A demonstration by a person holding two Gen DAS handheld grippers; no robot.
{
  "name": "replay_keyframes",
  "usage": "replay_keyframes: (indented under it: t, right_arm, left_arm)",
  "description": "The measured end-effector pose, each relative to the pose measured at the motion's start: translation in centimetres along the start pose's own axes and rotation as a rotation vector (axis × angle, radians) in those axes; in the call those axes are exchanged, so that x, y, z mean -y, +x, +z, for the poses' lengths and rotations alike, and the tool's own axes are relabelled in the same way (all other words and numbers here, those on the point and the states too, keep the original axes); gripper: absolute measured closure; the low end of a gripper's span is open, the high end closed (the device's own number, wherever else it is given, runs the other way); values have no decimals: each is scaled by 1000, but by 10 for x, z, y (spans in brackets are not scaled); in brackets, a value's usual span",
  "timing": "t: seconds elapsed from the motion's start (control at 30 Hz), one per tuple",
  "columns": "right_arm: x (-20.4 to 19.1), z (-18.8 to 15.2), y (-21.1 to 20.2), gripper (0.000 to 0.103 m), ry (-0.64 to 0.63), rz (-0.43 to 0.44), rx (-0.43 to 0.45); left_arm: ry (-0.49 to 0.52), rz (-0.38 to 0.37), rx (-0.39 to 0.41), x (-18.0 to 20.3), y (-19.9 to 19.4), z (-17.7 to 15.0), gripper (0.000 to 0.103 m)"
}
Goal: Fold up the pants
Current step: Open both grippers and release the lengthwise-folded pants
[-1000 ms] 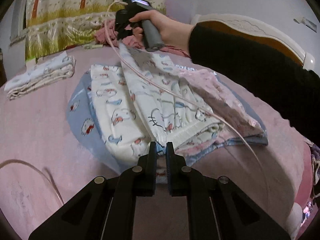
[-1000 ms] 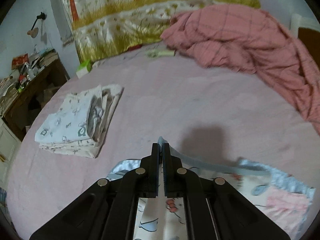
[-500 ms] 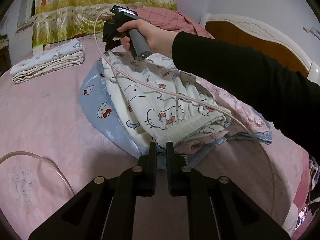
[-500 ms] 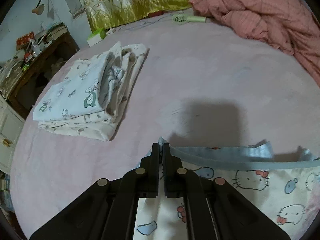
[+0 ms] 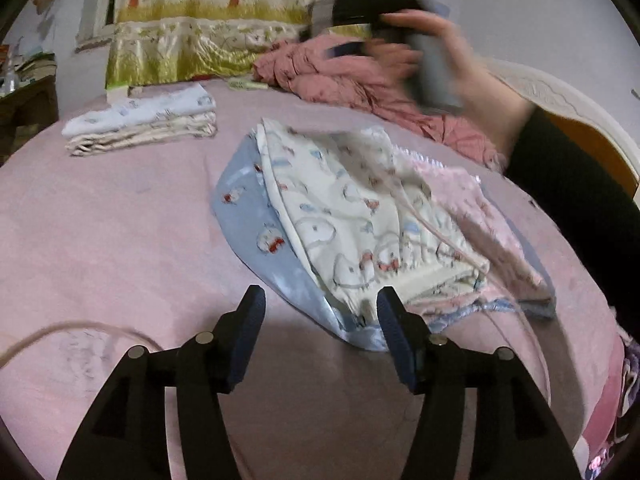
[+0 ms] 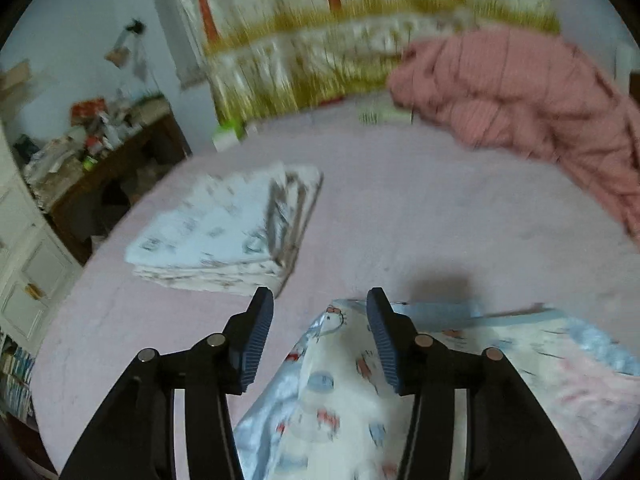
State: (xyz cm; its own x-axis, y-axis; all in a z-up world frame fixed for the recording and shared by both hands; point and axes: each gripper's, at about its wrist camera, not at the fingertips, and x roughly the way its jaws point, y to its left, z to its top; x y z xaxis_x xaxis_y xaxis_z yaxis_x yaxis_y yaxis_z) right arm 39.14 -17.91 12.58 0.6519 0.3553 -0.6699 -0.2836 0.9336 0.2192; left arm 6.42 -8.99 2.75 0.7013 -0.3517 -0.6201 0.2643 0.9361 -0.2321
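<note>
The pants (image 5: 360, 216) are cream with cartoon cats, blue and pink lining showing at the edges. They lie folded in a flat bundle on the pink bed. My left gripper (image 5: 318, 312) is open and empty, just short of the bundle's near corner. My right gripper (image 6: 320, 316) is open and empty above the bundle's far end (image 6: 340, 380). In the left wrist view the right gripper (image 5: 376, 12) is raised in the hand, blurred, well above the bed.
A stack of folded clothes (image 5: 140, 124) lies at the far left of the bed, also in the right wrist view (image 6: 228, 232). A crumpled pink blanket (image 6: 520, 96) lies by the headboard. A cluttered wooden desk (image 6: 104, 152) stands left of the bed. A thin cable (image 5: 60, 332) crosses the bed.
Both grippers were shut on the pants' edges and have opened, letting go. The right gripper has lifted away from the bundle. The pants have settled flat on the bed.
</note>
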Motion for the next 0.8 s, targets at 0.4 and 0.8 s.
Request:
replay_keyframes:
  t: [0.4,0.8]
  right_arm:
    - [-25,-69,-276,51,-3,-53,295]
    - [-43,-165,-422,43,33,-119,377]
  left_arm:
    - [38,110,269,7,-139,24,28]
    - [70,130,332,37,-226,30,18]
